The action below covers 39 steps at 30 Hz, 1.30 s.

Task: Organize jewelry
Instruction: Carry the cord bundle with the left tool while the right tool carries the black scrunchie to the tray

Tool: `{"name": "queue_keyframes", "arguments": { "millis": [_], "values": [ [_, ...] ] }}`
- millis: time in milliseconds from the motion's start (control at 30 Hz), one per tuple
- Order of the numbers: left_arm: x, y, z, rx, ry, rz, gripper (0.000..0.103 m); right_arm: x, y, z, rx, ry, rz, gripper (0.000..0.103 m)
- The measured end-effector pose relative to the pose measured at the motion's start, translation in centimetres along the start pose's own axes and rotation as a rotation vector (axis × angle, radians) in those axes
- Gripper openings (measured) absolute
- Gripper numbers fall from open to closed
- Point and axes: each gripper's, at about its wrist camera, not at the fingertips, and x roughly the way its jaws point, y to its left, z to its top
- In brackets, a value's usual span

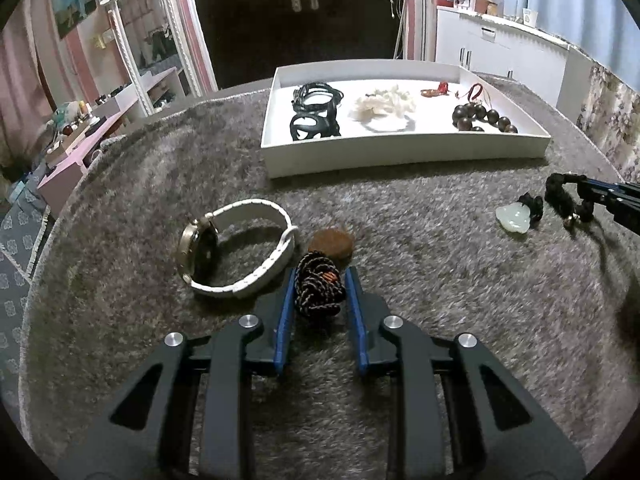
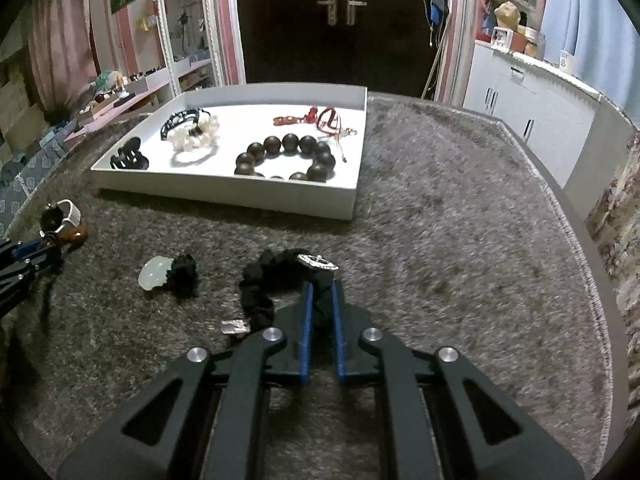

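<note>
A white tray (image 1: 404,156) at the back of the grey carpeted table holds black bracelets (image 1: 314,110), a white bead bracelet (image 1: 384,108), a dark wooden bead bracelet (image 2: 286,156) and red cords (image 2: 320,118). My left gripper (image 1: 320,280) is shut on a black-and-orange braided cord (image 1: 318,288) attached to a brown pendant (image 1: 331,243). A white-strapped watch (image 1: 236,252) lies just left of it. My right gripper (image 2: 320,286) is shut on a black fabric bracelet (image 2: 272,280) with a silver charm (image 2: 318,263). A pale jade pendant (image 2: 154,273) on a black knot lies to its left.
The table edge curves around on both sides. White cabinets (image 2: 528,104) stand at the right, a mirror (image 1: 156,28) and pink shelves (image 1: 80,148) at the left, a dark door (image 2: 340,8) behind.
</note>
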Motion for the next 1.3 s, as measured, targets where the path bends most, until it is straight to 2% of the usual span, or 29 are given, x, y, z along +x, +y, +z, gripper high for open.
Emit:
{"name": "queue_keyframes", "arguments": {
  "millis": [367, 500, 700, 767, 1133, 1300],
  "values": [
    [-2.8, -0.3, 1.3, 0.026, -0.071, -0.004, 0.019, -2.8, 0.4, 1.1, -0.015, -0.060, 0.028, 0.009],
    [-2.4, -0.3, 1.5, 0.037, -0.054, 0.010, 0.017, -2.9, 0.6, 1.1, -0.019, -0.060, 0.032, 0.009],
    [-1.1, -0.5, 0.1, 0.039, -0.005, -0.013, 0.017, -2.7, 0.5, 0.8, -0.022, -0.053, 0.028, 0.009],
    [-0.6, -0.4, -0.2, 0.040, 0.009, -0.005, 0.018, -2.7, 0.5, 0.8, -0.023, -0.052, 0.029, 0.009],
    [0.0, 0.0, -1.2, 0.055, 0.022, 0.026, 0.038, -2.3, 0.5, 0.6, -0.024, -0.044, 0.034, 0.009],
    [0.8, 0.8, -1.7, 0.037, 0.046, 0.034, 0.039, -1.9, 0.4, 0.5, -0.022, -0.041, 0.034, 0.009]
  ]
}}
